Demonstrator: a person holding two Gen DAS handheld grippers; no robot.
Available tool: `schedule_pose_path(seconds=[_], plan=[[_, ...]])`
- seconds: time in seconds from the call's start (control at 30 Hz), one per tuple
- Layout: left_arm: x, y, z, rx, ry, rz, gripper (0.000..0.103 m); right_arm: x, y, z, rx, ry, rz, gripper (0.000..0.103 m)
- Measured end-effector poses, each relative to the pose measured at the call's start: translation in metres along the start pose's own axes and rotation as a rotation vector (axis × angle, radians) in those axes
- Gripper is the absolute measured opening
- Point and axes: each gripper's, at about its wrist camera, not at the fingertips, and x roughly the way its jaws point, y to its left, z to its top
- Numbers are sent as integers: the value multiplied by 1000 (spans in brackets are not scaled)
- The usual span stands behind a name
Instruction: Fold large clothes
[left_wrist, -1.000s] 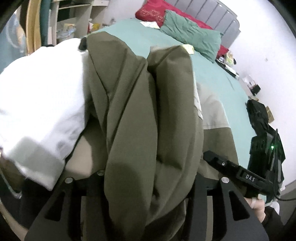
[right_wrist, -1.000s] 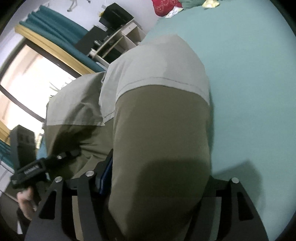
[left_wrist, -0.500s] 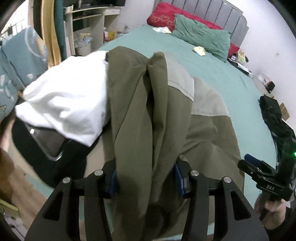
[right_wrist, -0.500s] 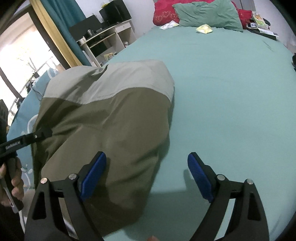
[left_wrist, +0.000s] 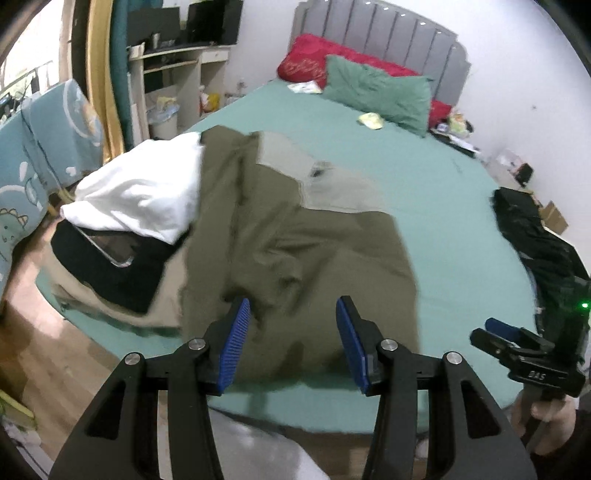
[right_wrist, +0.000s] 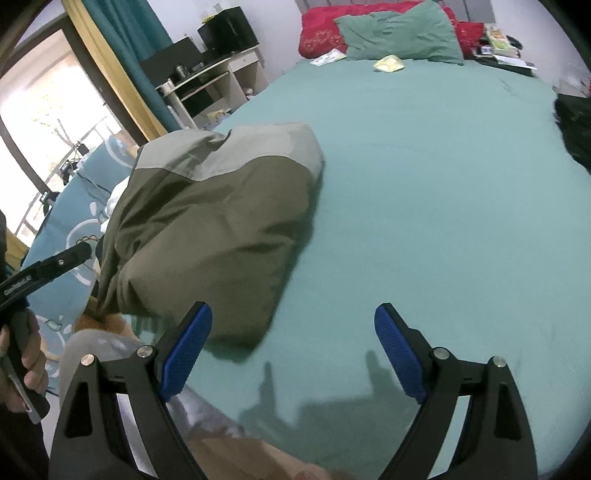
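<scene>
Item: olive-green garment with pale grey panel (left_wrist: 295, 236), lying in a loose bundle on the teal bed sheet (right_wrist: 443, 184), near-left corner, beside a white cloth (left_wrist: 147, 192).
Orientation: long axis runs near to far; grey panel at the far end.
Left claw (left_wrist: 290, 336): released, jaws spread, empty, hanging above the near hem.
Right claw (right_wrist: 293, 350): released, empty, over bare sheet.
Step, as judged: between folds. Next calls for regrasping an edge and flattening.

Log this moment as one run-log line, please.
left tongs: open, empty | right tongs: open, empty | olive jacket: folded, lying on bed, beside white garment
</scene>
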Motion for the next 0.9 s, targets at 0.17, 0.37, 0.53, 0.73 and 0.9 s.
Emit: schedule_pose_path(seconds=[0.17, 0.37, 0.53, 0.73, 0.9], plan=[[-19, -28, -14, 37, -22, -51, 51, -32, -20, -19, 23, -22, -29, 89], [-35, -80, -24, 103, -62, -93, 52, -72, -47, -28, 63, -66, -80, 89], [-48, -126, -27, 205, -90, -93, 54, -113, -73, -26, 82, -130, -140, 89], [-76, -169, -22, 279, -186, -91, 58, -164, -93, -19, 83, -219, -210, 89], [-100, -186, -5, 250, -225, -161, 60, -202, -97, -8, 62, -290, -252, 89]])
